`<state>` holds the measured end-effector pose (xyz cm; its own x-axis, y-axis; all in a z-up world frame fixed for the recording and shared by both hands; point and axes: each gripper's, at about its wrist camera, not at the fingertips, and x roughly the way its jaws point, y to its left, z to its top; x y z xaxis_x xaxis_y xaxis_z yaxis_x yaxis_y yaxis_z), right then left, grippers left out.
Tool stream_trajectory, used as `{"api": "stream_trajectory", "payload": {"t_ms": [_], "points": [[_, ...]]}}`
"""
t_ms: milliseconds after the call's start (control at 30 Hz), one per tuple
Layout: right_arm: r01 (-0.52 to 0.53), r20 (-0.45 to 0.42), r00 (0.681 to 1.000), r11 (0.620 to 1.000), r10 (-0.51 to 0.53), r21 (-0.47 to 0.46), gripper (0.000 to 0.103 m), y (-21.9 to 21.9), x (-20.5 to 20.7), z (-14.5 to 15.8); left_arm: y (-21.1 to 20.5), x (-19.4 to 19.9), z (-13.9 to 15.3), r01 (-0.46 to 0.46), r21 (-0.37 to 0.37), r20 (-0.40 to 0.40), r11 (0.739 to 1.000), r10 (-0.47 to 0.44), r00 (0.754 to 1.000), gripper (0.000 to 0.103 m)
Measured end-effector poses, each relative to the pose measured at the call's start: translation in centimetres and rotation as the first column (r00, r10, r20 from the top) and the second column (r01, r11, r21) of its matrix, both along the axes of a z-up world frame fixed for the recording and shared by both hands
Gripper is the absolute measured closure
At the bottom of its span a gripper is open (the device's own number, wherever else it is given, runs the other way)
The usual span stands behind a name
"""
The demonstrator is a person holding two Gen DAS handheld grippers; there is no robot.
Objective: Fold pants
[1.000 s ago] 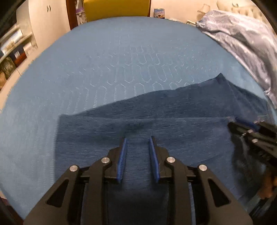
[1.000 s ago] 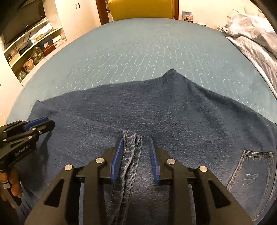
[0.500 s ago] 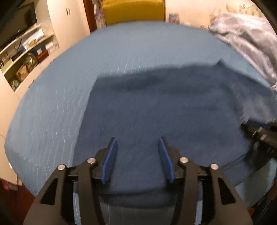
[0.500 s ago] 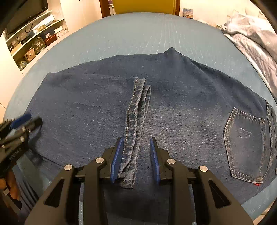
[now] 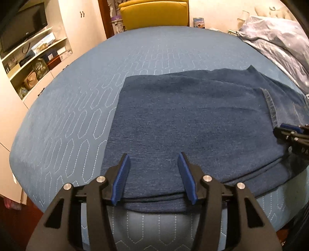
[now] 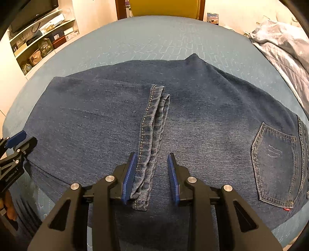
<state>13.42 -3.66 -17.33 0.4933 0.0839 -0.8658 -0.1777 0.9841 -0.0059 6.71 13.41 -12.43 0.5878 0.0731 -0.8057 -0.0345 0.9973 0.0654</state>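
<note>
pants: dark denim, lying folded on the blue quilted bed, toward its near edge. The leg ends are laid back over the seat part, so it's a wide flat rectangle.
hems: two stitched leg cuffs run near-to-far down the middle, stacked a bit offset, near ends just at the right gripper.
back pocket: faces up on the right side, tiny red tab at its near corner.
left gripper: jaws spread wide, nothing between them, hovering over the near edge of the folded denim.
right gripper: jaws partly apart. The hem strip sits between them, beside the left pad, but nothing is pinched as far as I can see.
hard to see: the near edge of the pants disappears behind both gripper bodies, and the waistband on the right is cut off by the frame. Can't tell how many layers are under the top one.
shelves: far left wall, holding boxes and bags, too small to read labels.
other stuff: rumpled grey-blue bedding at far right, yellow chair beyond the bed's far end.
</note>
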Motion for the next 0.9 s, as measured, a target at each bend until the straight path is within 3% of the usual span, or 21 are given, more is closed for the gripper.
{"api": "stream_trajectory", "payload": {"t_ms": [100, 233, 367, 433, 500, 533, 633, 700, 733, 867, 900], "points": [[-0.006, 0.009, 1.000, 1.000, 0.006, -0.009, 0.076, 0.1, -0.1, -0.1, 2.5, -0.8, 1.3, -0.068, -0.063, 0.061, 0.996, 0.072, 0.996, 0.044], [-0.010, 0.018, 1.000, 1.000, 0.011, -0.025, 0.076, 0.6, -0.4, -0.2, 7.2, -1.8, 0.6, -0.161, -0.210, 0.013, 0.965, 0.167, 0.986, 0.044], [-0.014, 0.024, 1.000, 0.998, 0.015, -0.057, 0.073, 1.4, -0.7, -0.1, 9.0, -2.4, -0.7, -0.152, -0.350, -0.033, 0.924, 0.151, 0.988, 0.046], [-0.011, 0.018, 1.000, 0.997, 0.012, -0.071, 0.065, 1.6, -0.6, -0.1, 10.2, -2.5, -1.0, -0.158, -0.429, -0.038, 0.890, 0.157, 0.987, 0.048], [0.012, 0.011, 1.000, 0.993, -0.011, -0.114, 0.031, 1.6, -0.2, 0.2, 10.4, -2.6, -1.2, -0.153, -0.472, -0.042, 0.868, 0.151, 0.988, 0.060], [0.044, -0.005, 0.999, 0.989, -0.045, -0.144, 0.027, 1.4, 0.3, 0.4, 10.7, -2.6, -1.3, -0.137, -0.512, -0.045, 0.848, 0.133, 0.990, 0.069], [0.070, -0.047, 0.996, 0.987, -0.078, -0.142, 0.027, 1.5, 1.3, 2.4, 11.7, -2.8, -1.9, -0.143, -0.585, -0.057, 0.798, 0.136, 0.989, 0.069], [0.051, 0.015, 0.999, 0.988, -0.049, -0.146, 0.026, 3.5, 1.9, 5.6, 12.5, -2.7, -2.7, -0.166, -0.663, -0.078, 0.730, 0.153, 0.985, 0.069], [0.023, 0.023, 1.000, 0.992, -0.020, -0.127, 0.026, 4.8, 2.2, 6.8, 12.8, -2.8, -2.9, -0.170, -0.685, -0.084, 0.709, 0.154, 0.984, 0.070], [-0.167, -0.062, 0.985, 0.984, 0.163, -0.063, 0.023, 13.6, 5.1, 8.7, 13.0, -3.2, -2.6, -0.146, -0.708, -0.062, 0.691, 0.145, 0.988, 0.084], [-0.203, -0.108, 0.974, 0.979, 0.200, -0.017, 0.023, 15.6, 6.0, 8.6, 12.8, -3.5, -1.9, -0.135, -0.695, -0.048, 0.706, 0.142, 0.989, 0.085]]}}
